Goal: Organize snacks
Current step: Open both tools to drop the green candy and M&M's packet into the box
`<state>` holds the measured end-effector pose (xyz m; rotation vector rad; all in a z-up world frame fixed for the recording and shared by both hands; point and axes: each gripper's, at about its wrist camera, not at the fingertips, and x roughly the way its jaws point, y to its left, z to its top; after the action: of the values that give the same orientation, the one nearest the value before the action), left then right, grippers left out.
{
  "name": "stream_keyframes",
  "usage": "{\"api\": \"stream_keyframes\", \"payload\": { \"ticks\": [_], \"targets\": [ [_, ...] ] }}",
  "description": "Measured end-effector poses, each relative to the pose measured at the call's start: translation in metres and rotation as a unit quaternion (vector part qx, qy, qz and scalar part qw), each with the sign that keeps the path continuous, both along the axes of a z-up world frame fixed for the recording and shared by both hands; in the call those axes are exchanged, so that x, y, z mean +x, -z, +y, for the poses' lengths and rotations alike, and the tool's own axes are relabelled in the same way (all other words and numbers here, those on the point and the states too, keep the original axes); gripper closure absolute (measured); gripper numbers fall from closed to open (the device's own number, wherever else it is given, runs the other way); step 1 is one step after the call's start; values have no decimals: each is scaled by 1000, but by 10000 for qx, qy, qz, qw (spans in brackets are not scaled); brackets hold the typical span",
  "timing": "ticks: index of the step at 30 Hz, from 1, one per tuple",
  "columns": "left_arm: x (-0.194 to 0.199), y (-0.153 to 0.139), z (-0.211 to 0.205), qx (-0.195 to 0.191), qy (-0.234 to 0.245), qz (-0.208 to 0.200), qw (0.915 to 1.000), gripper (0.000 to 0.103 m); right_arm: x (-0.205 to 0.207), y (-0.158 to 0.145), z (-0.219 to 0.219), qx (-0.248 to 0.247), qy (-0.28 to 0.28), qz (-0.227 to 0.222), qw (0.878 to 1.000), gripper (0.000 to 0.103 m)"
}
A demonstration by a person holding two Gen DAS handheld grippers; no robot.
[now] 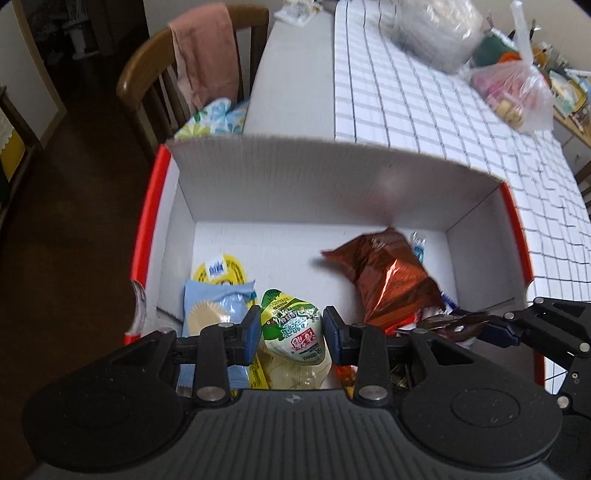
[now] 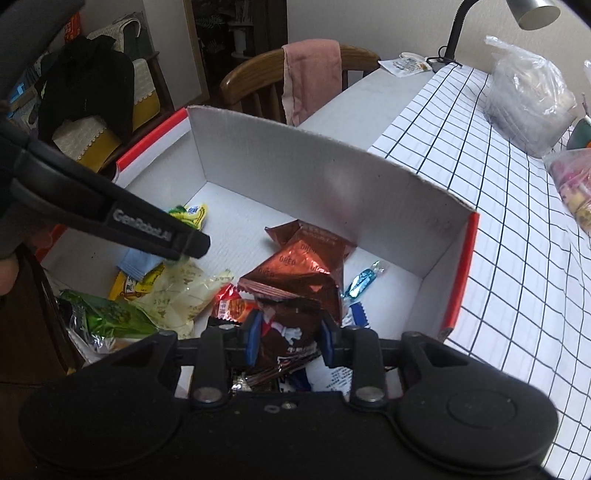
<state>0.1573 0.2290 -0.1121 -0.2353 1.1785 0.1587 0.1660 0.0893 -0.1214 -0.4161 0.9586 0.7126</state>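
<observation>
A white cardboard box with red edges (image 1: pixel 295 173) (image 2: pixel 314 173) sits at the table's near corner and holds several snacks. My left gripper (image 1: pixel 291 328) is shut on a green-topped clear snack packet (image 1: pixel 293 332) inside the box. Next to it lie a light blue cookie packet (image 1: pixel 210 306) and a yellow packet (image 1: pixel 218 269). A brown Oreo bag (image 1: pixel 391 277) (image 2: pixel 303 269) lies at the box's right. My right gripper (image 2: pixel 288 338) is shut on a dark brown chocolate packet (image 2: pixel 291 336) low in the box. It shows at the right edge of the left wrist view (image 1: pixel 491 328).
The table has a white grid-patterned cloth (image 1: pixel 443 110) (image 2: pixel 517 221). Plastic bags (image 1: pixel 513 88) (image 2: pixel 528 99) stand at its far side, with a desk lamp (image 2: pixel 458 29). A wooden chair (image 1: pixel 177 74) (image 2: pixel 295 77) with a pink towel stands behind the box.
</observation>
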Motion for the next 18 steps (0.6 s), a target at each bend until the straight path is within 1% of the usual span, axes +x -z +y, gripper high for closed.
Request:
{"api": "stream_keyframes", "payload": {
  "ticks": [6, 7, 8, 10, 12, 15, 17, 18],
  "targets": [
    [-2, 6, 2, -140, -41, 98, 9998, 67, -2, -1, -1, 77, 56, 51, 9999, 67],
    [-3, 6, 1, -145, -52, 106, 9998, 67, -2, -1, -1, 93, 64, 63, 9999, 66],
    [-4, 7, 2, -155, -70, 113, 9998, 65, -3, -2, -2, 109, 68, 73, 9999, 62],
    [-6, 6, 4, -204, -174, 99, 9996, 50, -5, -3, -5, 149, 84, 84, 9998, 59],
    [-9, 4, 5, -237, -227, 47, 9995, 48, -8, -6, -8, 204, 99, 85, 9997, 57],
    [-14, -3, 7, -243, -274, -38, 9993, 48, -12, -13, -13, 329, 136, 58, 9993, 51],
    [-19, -9, 7, -274, -309, -139, 9991, 47, -15, -19, -17, 433, 148, 42, 9989, 44],
    [-22, -13, 7, -283, -314, -198, 9989, 45, -17, -22, -19, 476, 156, 12, 9987, 42]
  ]
}}
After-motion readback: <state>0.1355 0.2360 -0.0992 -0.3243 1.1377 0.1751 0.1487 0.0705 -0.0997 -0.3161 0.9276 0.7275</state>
